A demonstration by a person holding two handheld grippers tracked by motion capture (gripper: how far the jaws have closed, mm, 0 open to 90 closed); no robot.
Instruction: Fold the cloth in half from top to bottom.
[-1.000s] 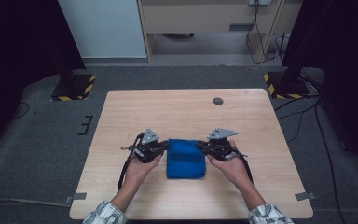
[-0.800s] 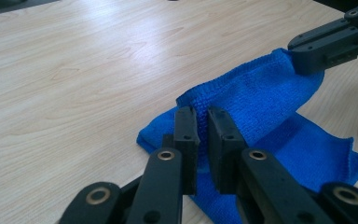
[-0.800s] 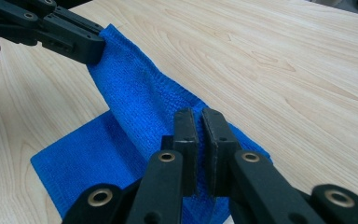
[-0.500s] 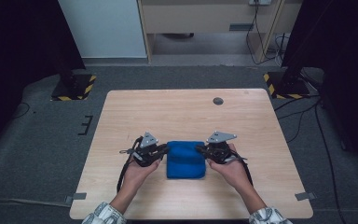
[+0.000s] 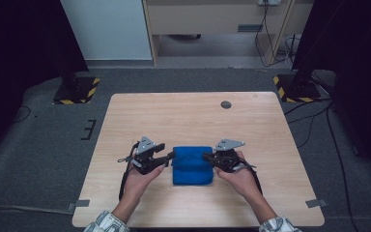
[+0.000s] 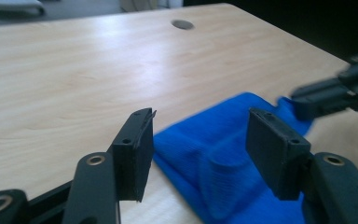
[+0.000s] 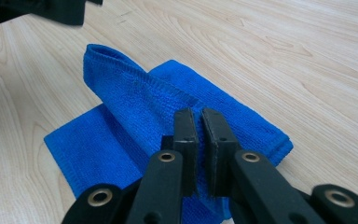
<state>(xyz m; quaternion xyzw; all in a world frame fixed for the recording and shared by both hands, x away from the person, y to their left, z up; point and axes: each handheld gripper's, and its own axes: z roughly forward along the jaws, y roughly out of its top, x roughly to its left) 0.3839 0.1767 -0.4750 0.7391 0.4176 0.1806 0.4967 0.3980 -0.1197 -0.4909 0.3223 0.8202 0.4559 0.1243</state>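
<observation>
A folded blue cloth lies on the wooden table between my two grippers. My left gripper is at the cloth's left edge. Its jaws have just been opening and now stand apart in the left gripper view, with the cloth lying loose beyond them and touching neither pad. My right gripper is at the cloth's right edge. In the right gripper view its jaws are shut on a raised ridge of the cloth.
A small round hole sits in the table's far right part. Two stands with striped bases rise off the far corners, and cables run on the floor at the right. Bare wood lies ahead of the cloth.
The left gripper's jaws have opened and let go of the cloth's left edge. The right gripper stays shut. Both hands have hardly moved.
</observation>
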